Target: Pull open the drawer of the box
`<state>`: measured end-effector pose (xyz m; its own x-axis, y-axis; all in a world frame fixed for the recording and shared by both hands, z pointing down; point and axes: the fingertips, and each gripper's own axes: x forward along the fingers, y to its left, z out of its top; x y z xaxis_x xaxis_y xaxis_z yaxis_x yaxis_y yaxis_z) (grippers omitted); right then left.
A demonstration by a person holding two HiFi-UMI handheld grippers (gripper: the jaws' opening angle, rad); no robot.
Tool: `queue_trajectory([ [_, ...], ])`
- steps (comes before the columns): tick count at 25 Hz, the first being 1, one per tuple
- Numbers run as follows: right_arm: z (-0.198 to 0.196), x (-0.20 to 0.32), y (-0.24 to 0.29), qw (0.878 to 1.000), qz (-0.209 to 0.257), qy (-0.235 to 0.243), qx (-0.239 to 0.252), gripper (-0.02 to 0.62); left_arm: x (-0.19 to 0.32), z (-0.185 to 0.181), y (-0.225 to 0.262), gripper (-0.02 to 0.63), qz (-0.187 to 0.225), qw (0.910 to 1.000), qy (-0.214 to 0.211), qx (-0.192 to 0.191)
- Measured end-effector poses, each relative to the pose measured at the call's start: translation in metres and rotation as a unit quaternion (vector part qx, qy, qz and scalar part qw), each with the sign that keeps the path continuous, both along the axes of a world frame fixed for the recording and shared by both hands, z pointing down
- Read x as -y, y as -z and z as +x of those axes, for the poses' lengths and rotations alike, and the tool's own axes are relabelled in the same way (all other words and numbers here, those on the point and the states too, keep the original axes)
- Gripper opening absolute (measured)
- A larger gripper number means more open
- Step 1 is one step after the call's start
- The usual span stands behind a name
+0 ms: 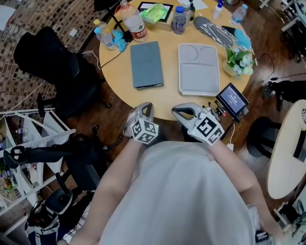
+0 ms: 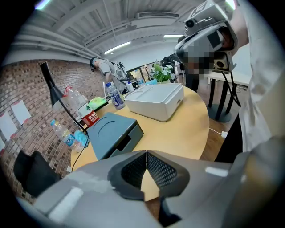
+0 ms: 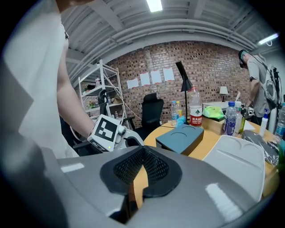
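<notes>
A flat blue-grey box [image 1: 146, 64] lies on the round wooden table [image 1: 119, 88]; its front shows a drawer with a recessed grip [image 2: 123, 143]. The box also shows in the right gripper view [image 3: 180, 138]. Both grippers hover at the table's near edge, short of the box and touching nothing. My left gripper [image 1: 145, 107] is shut and empty, its meshed pads meeting [image 2: 146, 154]. My right gripper [image 1: 178, 111] is shut too, with nothing between its pads [image 3: 142, 151]. The left gripper's marker cube [image 3: 107, 129] appears in the right gripper view.
A white compartment box [image 1: 198, 68] lies right of the blue-grey one. Bottles [image 1: 132, 20], a green-topped case [image 1: 155, 12], a small plant [image 1: 239, 60] and a little screen [image 1: 232, 99] ring the table. A black chair [image 1: 52, 64] stands left, a shelf rack [image 1: 28, 143] nearer.
</notes>
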<state>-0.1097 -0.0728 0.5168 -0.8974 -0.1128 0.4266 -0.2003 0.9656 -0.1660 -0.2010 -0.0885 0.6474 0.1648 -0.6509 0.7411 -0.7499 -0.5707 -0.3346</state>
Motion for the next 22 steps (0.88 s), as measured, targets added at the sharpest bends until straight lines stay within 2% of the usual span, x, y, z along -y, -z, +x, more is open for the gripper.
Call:
queue_trajectory([
  [7, -0.01, -0.001, -0.013, 1.0, -0.004, -0.004, -0.007, 0.006, 0.02, 0.001, 0.001, 0.008, 0.017, 0.9996, -0.021, 0.008],
  [10, -0.015, -0.003, -0.017, 1.0, 0.0, -0.001, -0.014, 0.006, 0.024, -0.005, -0.002, 0.008, 0.017, 0.9992, -0.027, 0.023],
  [17, -0.006, -0.003, -0.026, 0.999, -0.001, -0.001, -0.033, 0.006, 0.038, -0.006, -0.017, 0.012, 0.029, 0.9897, -0.063, 0.126],
  [22, -0.006, 0.008, -0.028, 1.0, 0.005, -0.012, -0.022, 0.006, 0.052, -0.004, -0.028, 0.06, 0.023, 0.9819, -0.086, 0.167],
])
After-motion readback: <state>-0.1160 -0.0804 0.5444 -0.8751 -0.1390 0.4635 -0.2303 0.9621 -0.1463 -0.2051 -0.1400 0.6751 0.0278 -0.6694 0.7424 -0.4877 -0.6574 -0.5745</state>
